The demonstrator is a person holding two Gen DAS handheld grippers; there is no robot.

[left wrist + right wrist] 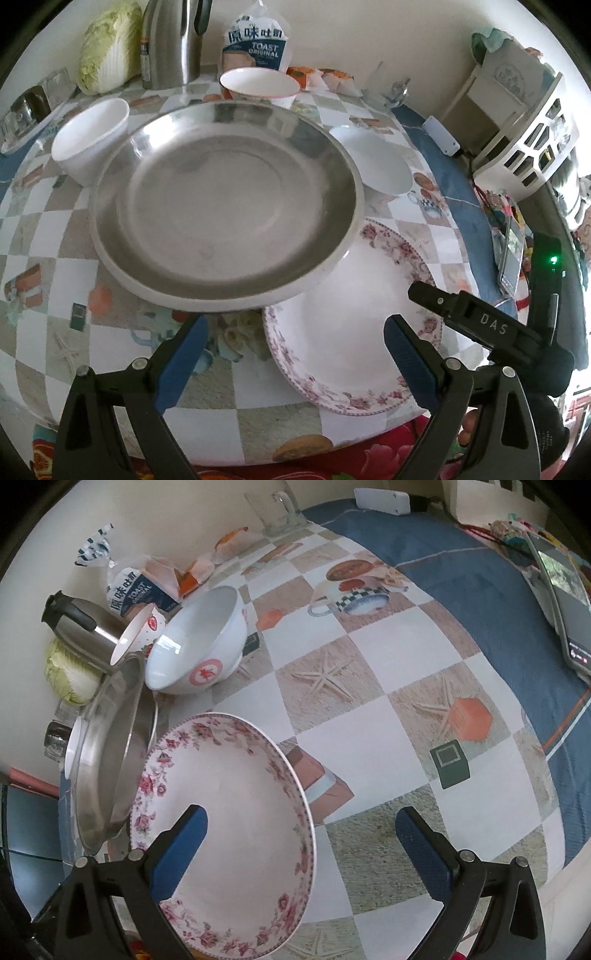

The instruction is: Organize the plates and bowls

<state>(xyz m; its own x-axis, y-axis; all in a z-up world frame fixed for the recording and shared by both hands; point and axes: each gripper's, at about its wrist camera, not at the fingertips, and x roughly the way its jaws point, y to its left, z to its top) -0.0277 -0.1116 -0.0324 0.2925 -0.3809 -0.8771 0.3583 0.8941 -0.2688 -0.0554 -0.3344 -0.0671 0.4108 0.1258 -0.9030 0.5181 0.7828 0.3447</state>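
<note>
Behind the steel plate, a bread bag reads "TOAST ORIGINAL".

The steel plate is the landmark: wide, shallow and shiny, it sits nested on a white plate whose rim shows just under its near edge, in the middle of the checked cloth. At its near-right edge lies the floral plate, white with a band of pink flowers, flat on the cloth and partly tucked under the steel rim. Behind the steel plate to the left stands a plain white bowl, directly behind it a white bowl with a red rim, and to its far right a white bowl with a red emblem on its side.
</note>
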